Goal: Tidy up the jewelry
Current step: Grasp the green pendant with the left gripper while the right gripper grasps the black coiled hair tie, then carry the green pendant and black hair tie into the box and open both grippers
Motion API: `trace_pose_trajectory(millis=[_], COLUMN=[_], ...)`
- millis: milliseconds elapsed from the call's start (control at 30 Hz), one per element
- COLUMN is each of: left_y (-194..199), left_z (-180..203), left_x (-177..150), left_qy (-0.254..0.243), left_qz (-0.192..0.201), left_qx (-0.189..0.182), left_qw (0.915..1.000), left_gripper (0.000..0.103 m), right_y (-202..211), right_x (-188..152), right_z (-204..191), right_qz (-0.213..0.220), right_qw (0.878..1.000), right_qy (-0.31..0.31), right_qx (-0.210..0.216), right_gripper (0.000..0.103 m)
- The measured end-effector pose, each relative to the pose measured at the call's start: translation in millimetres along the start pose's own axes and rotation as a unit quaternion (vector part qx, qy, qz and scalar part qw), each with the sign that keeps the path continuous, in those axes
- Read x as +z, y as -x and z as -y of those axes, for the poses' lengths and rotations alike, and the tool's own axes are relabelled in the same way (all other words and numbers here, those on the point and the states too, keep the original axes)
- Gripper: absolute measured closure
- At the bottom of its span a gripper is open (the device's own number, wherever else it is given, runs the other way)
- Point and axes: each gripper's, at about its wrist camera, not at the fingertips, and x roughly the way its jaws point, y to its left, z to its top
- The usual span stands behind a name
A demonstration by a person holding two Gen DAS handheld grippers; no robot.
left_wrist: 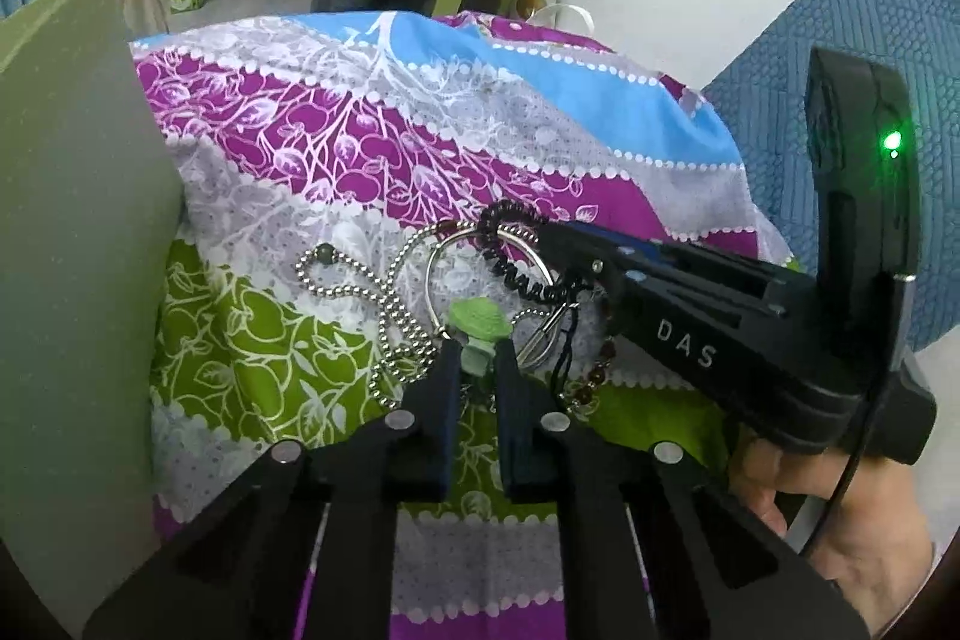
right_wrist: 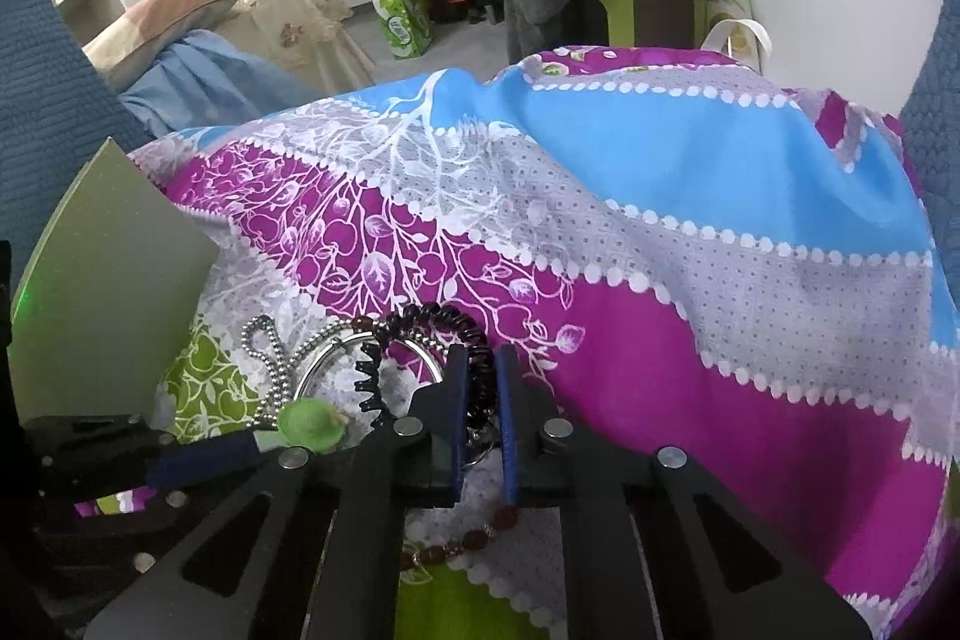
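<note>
Sorting looks barely begun: the left gripper (left_wrist: pixel 478 361) is clamped on a green leaf ornament (left_wrist: pixel 480 319), the right gripper (right_wrist: pixel 480 388) on the black coil bracelet (right_wrist: pixel 474 340) at its twelve o'clock, the tangled pile unsorted.

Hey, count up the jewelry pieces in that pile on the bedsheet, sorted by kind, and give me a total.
Silver ball chain: 1
Silver bangle: 1
Black coil band: 1
Brown bead bracelet: 1
Green leaf piece: 1
Total: 5 that I can make out

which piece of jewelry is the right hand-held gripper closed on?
The black coiled band. The right hand-held gripper pinches its loop between its fingers. The silver bead chain, metal ring and brown bead bracelet lie loose on the cloth.
</note>
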Motion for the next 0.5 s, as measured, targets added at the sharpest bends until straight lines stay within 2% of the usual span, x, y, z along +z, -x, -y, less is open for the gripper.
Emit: trace_pose_trajectory(millis=[367, 500], left_y=[22, 30], left_z=[3, -1], left_x=[-5, -10], left_qy=[0.000, 0.008], left_qz=[0.021, 0.023], left_qx=[-0.009, -0.012], left_qw=[0.9997, 0.9996], left_gripper=[0.093, 0.094], right_y=[34, 42], right_x=[-12, -21], right_z=[-5, -9], right_qz=[0.022, 0.019], right_qw=[1.000, 0.999], right_qy=[-0.011, -0.027], right_qx=[-0.013, -0.005], right_gripper=[0.096, 0.096])
